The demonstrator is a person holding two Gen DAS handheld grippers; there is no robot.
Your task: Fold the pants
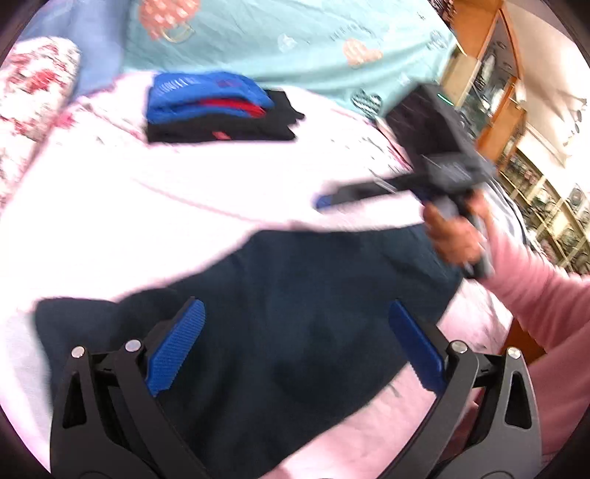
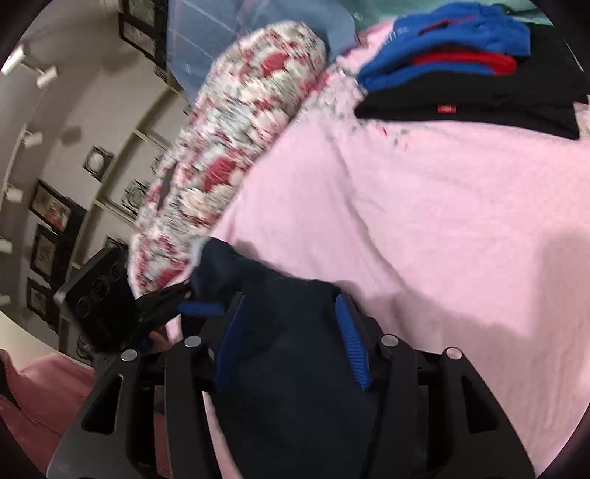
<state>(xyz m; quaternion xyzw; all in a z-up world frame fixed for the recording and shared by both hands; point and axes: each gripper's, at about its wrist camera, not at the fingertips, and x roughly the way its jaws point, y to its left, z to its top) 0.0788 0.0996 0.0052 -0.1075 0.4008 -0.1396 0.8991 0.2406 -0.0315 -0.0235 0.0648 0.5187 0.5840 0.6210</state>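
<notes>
No bins or baskets here, so the bed (image 1: 206, 184) is the big thing: a pink sheet fills most of both views, with a teal blanket (image 1: 295, 33) across the top of the left wrist view and a red-and-white floral pillow (image 2: 228, 154) at its upper left. Room-wise there are wooden glass-front shelves (image 1: 494, 84) at the upper right in that view, and framed pictures (image 2: 49, 208) on the wall at the left of the right wrist view.

The dark navy pants (image 1: 295, 313) lie bunched on the sheet at lower centre. A folded stack of clothes (image 1: 217, 107) sits well apart, upper centre.

The left tool (image 1: 295, 346) is spread wide above the pants, nothing pinched. The right tool (image 2: 291, 339) is about half open with pants fabric between its pads, but it's too blurry to call a grip.
</notes>
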